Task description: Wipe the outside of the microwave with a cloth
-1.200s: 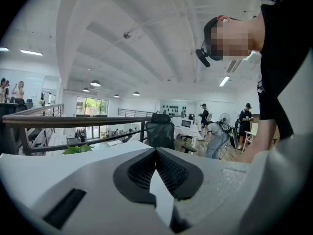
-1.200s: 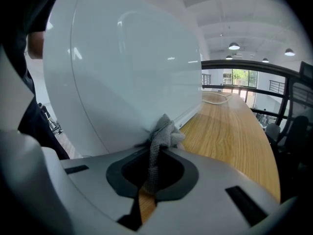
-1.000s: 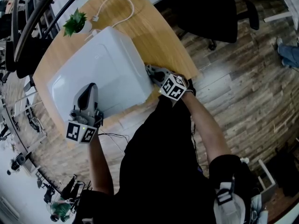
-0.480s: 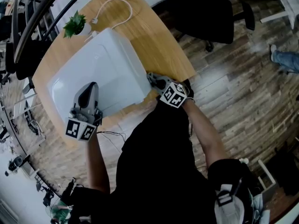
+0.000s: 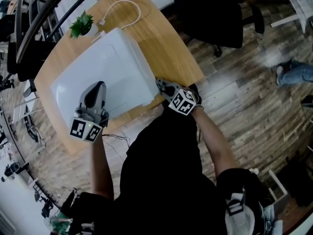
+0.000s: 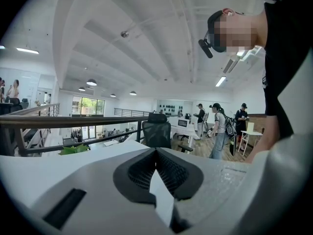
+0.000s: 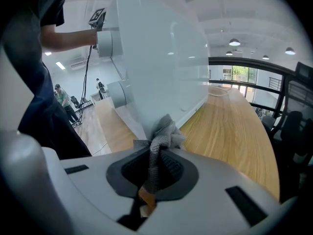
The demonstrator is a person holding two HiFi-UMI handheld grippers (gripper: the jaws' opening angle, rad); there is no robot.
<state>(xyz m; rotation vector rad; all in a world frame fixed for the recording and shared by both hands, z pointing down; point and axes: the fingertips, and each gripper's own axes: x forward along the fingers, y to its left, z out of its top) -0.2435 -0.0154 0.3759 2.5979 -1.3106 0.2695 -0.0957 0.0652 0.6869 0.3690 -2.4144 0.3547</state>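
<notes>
**Cloth pinched at the microwave's corner**

The only markings in view are the black-and-white square patterns on each gripper's cube.

In the head view, the white microwave (image 5: pixel 105 65) stands on the wooden table (image 5: pixel 168 43) in the upper left of the frame. A small potted plant (image 5: pixel 80 24) and a white cable (image 5: pixel 124 5) lie beyond it. The left gripper (image 5: pixel 98 86) rests on the microwave's top, towards its near edge. The right gripper (image 5: pixel 161 83) is at the microwave's lower right corner.

Only the right gripper view shows the grip. Its fingers (image 7: pixel 128 171) are clamped on a grey cloth (image 7: pixel 164 130), whose bunched end pokes out at the bottom corner of the microwave's side wall. A small tan tab (image 7: pixel 146 199) hangs from the cloth between the fingers, too small to read. Two round knobs (image 7: pixel 104 43) stick out from the microwave's front at the upper left.

The left gripper view looks up at the ceiling, a railing (image 6: pixel 73 121) and an office chair (image 6: pixel 157 131). Its fingers (image 6: pixel 139 173) are closed together, with nothing between them.
</notes>
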